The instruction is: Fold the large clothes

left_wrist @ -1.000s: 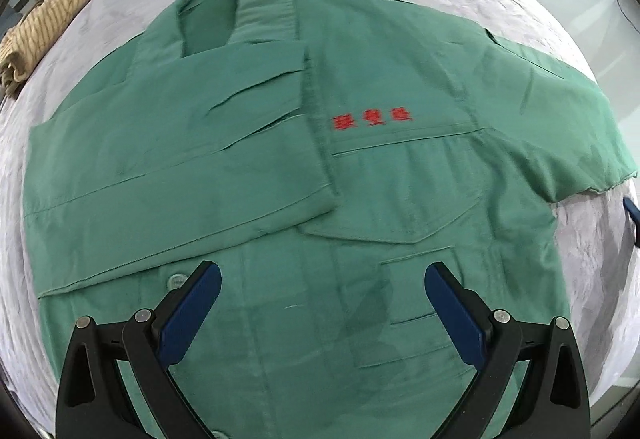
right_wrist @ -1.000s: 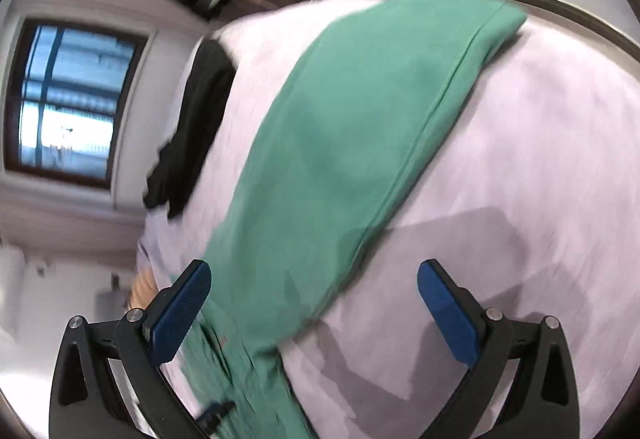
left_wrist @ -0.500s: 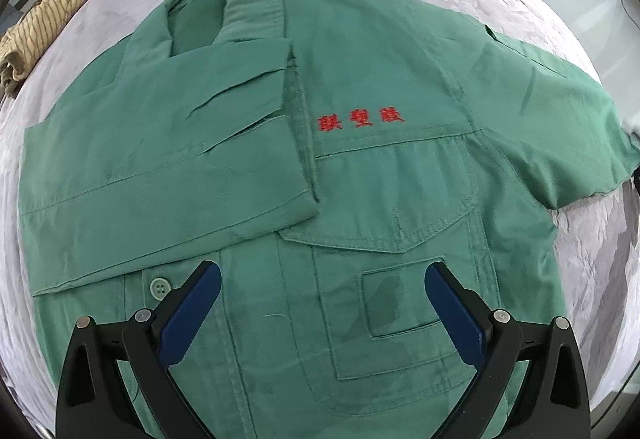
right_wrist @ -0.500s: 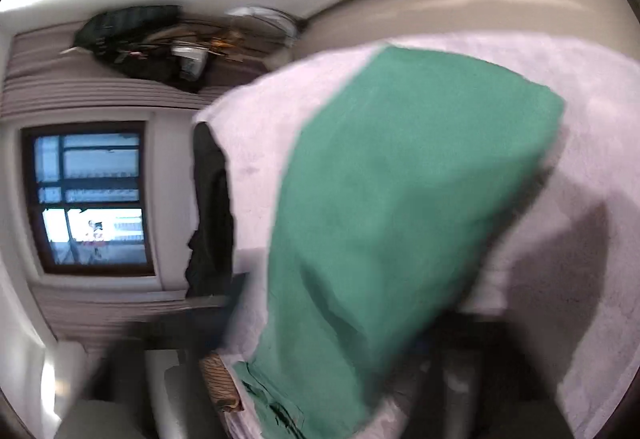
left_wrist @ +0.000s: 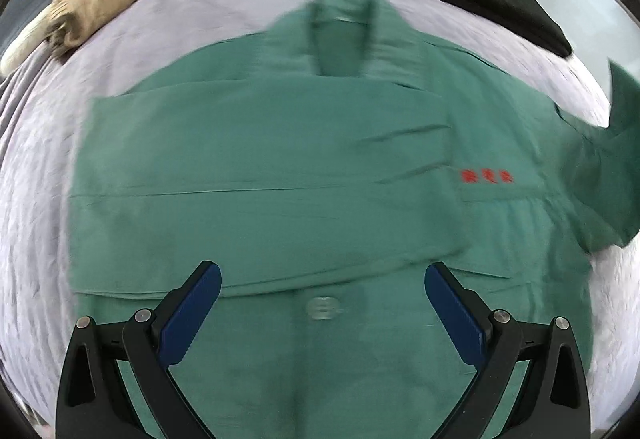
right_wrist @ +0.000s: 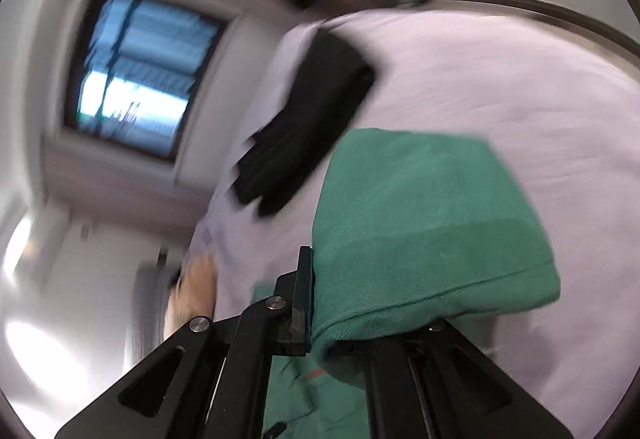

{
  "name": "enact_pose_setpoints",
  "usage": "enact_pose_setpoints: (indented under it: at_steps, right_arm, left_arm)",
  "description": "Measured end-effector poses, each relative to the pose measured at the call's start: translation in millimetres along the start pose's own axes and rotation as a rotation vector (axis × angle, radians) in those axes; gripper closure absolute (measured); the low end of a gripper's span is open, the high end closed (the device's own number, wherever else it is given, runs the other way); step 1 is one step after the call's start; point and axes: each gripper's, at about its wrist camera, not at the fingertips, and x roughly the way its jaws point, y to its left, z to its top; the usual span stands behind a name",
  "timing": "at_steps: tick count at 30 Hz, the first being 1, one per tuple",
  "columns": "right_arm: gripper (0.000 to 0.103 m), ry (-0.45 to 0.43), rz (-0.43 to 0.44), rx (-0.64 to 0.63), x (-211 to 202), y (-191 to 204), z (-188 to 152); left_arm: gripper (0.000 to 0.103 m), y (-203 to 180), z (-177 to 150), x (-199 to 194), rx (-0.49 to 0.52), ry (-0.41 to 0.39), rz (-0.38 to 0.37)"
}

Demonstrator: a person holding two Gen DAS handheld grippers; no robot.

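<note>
The left gripper [left_wrist: 322, 287] hovers with jaws spread above the green work shirt [left_wrist: 280, 175]. The right gripper [right_wrist: 320, 303] is clenched on the shirt's sleeve [right_wrist: 420, 223], lifted above the bedsheet [right_wrist: 500, 79].

Red lettering [left_wrist: 487, 175] on shirt [left_wrist: 280, 179] blurred, unreadable. Right gripper [right_wrist: 320, 315]: one finger hidden under sleeve [right_wrist: 424, 231]. Window [right_wrist: 140, 79] smeared.

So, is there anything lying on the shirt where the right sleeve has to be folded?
Nothing visible. The right gripper holds the sleeve raised; the shirt front below the red letters shows only cloth.
</note>
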Motion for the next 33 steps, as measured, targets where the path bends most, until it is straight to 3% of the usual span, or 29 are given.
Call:
enact_pose_setpoints:
  at_steps: [3, 7, 11, 13, 15, 17, 18, 19, 20, 21, 22, 23, 24, 26, 29, 33]
  right_arm:
    - [0.099, 0.11, 0.006, -0.206, 56.0, 70.3, -38.4]
    - [0.099, 0.301, -0.047, -0.441, 144.8, 134.4, -128.4]
    - [0.097, 0.442, -0.197, -0.533, 224.9, 127.0, -208.8]
    - [0.095, 0.486, -0.289, -0.476, 248.7, 107.6, -222.7]
    - [0.092, 0.47, -0.266, -0.375, 243.9, 95.2, -223.4]
    - [0.073, 0.457, -0.234, -0.295, 228.7, 91.2, -218.6]
    - [0.045, 0.418, -0.231, -0.254, 214.2, 90.3, -214.0]
    - [0.033, 0.372, -0.227, -0.225, 204.0, 88.8, -207.9]
    - [0.033, 0.323, -0.232, -0.195, 192.4, 87.7, -202.5]
    - [0.044, 0.301, -0.253, -0.178, 188.1, 88.3, -197.2]
    - [0.075, 0.29, -0.273, -0.179, 186.7, 88.2, -195.1]
    - [0.094, 0.291, -0.289, -0.2, 189.9, 92.9, -192.5]
    - [0.099, 0.289, -0.305, -0.238, 190.0, 98.7, -194.3]
    - [0.099, 0.287, -0.305, -0.376, 193.4, 125.6, -197.0]
    - [0.099, 0.322, -0.298, -0.635, 199.7, 172.5, -230.0]
    - [0.094, 0.498, -0.341, -0.86, 232.2, 188.5, -294.7]
  left_arm:
    - [0.001, 30.4, -5.4, -1.9, -0.047, -0.013, 0.011]
    - [0.001, 75.7, -17.5, -1.0, -0.103, -0.022, 0.039]
    - [0.001, 116.3, -31.1, 3.1, -0.154, -0.017, 0.07]
    - [0.001, 132.8, -38.4, 5.4, -0.172, -0.005, 0.071]
    - [0.001, 143.2, -41.8, 7.3, -0.176, -0.004, 0.066]
    - [0.001, 152.4, -45.8, 6.6, -0.176, -0.008, 0.066]
    - [0.001, 155.5, -47.6, 6.3, -0.179, -0.01, 0.063]
    - [0.001, 159.4, -48.6, 6.3, -0.187, -0.011, 0.057]
    - [0.001, 162.4, -49.4, 5.6, -0.193, -0.012, 0.052]
    - [0.001, 165.6, -50.7, 4.0, -0.2, -0.013, 0.048]
    - [0.001, 168.9, -51.7, 2.6, -0.205, -0.015, 0.048]
    - [0.001, 171.7, -52.1, 1.4, -0.207, -0.018, 0.048]
    - [0.001, 174.9, -52.7, -0.1, -0.21, -0.021, 0.05]
    - [0.001, 179.4, -54.2, -4.4, -0.216, -0.031, 0.058]
    - [0.001, 189.0, -58.1, -9.5, -0.233, -0.046, 0.077]
    - [0.001, 202.2, -62.3, -4.5, -0.275, -0.026, 0.097]
